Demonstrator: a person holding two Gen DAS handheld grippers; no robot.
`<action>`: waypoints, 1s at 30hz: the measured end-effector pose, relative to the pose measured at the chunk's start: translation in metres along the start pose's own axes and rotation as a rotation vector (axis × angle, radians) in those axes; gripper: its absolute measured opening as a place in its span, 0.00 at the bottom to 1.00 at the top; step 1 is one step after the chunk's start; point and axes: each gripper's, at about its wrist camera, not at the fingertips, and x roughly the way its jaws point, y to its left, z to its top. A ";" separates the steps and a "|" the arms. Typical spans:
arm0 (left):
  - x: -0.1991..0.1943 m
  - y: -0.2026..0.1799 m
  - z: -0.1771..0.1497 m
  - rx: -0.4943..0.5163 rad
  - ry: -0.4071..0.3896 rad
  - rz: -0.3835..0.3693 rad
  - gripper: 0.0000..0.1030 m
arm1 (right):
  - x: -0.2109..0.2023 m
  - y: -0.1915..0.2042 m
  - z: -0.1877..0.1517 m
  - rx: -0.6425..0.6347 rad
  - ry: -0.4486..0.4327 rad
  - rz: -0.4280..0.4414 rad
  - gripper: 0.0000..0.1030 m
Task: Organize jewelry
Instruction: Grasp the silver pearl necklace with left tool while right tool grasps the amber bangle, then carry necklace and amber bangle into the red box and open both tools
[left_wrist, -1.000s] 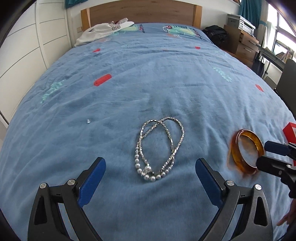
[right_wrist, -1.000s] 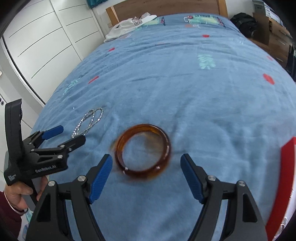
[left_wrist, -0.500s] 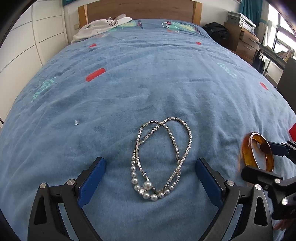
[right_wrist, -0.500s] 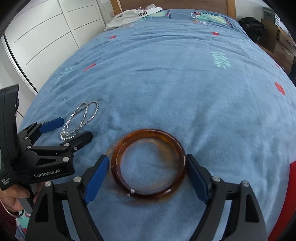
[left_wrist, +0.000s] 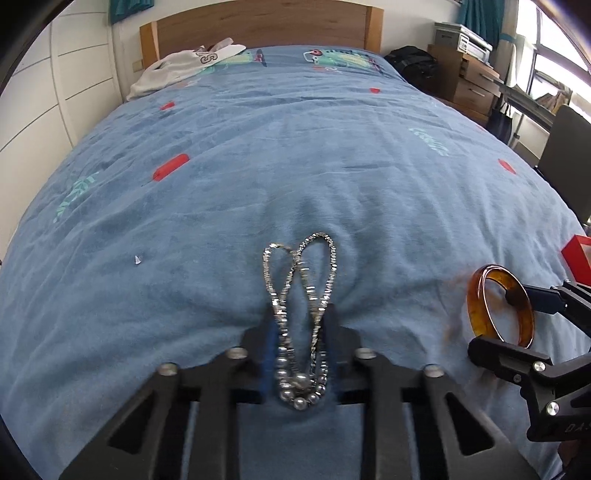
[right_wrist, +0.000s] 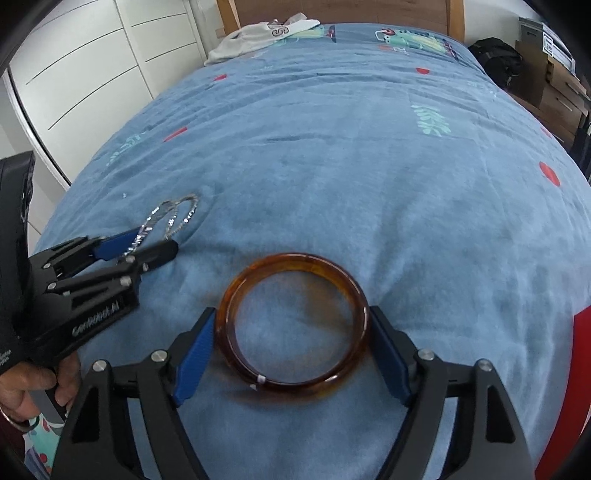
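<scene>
The left gripper (left_wrist: 298, 325) has just been closing, and its jaws now pinch the necklace (left_wrist: 301, 291) near the pearl end, the silver loops trailing away over the blue bedspread (left_wrist: 295, 166), which puckers around the fingers. The right gripper (right_wrist: 291, 350) has its jaws wide and just closing: the blue pads (right_wrist: 194, 363) touch or all but touch the amber bangle (right_wrist: 293, 325) on either side, and it lies flat on the cover between them.

Nothing lies between either gripper and its piece. To the far left of the necklace sits a tiny pale fleck (left_wrist: 137, 260). A red box (left_wrist: 578, 258) shows at the right edge of the bed, just beyond the bangle. At the far end a white garment (left_wrist: 184, 70) rests by the wooden headboard (left_wrist: 258, 22); a black bag (left_wrist: 413, 66) and a wooden chest of drawers (left_wrist: 469, 77) stand off to the right.

The right wrist view alone shows the hand (right_wrist: 33, 384) gripping the left tool's handle, and white wardrobe doors (right_wrist: 92, 74) on the left. The left wrist view alone shows the necklace's pearls between the fingers and the bangle edge-on.
</scene>
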 end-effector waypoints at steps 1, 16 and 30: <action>-0.002 -0.002 0.000 0.006 0.003 -0.004 0.09 | -0.002 0.000 -0.001 -0.002 -0.005 0.001 0.75; -0.080 -0.071 0.013 0.070 -0.057 -0.147 0.08 | -0.114 -0.055 -0.025 0.107 -0.117 -0.025 0.75; -0.103 -0.246 0.014 0.170 -0.023 -0.409 0.08 | -0.211 -0.219 -0.083 0.175 -0.117 -0.197 0.75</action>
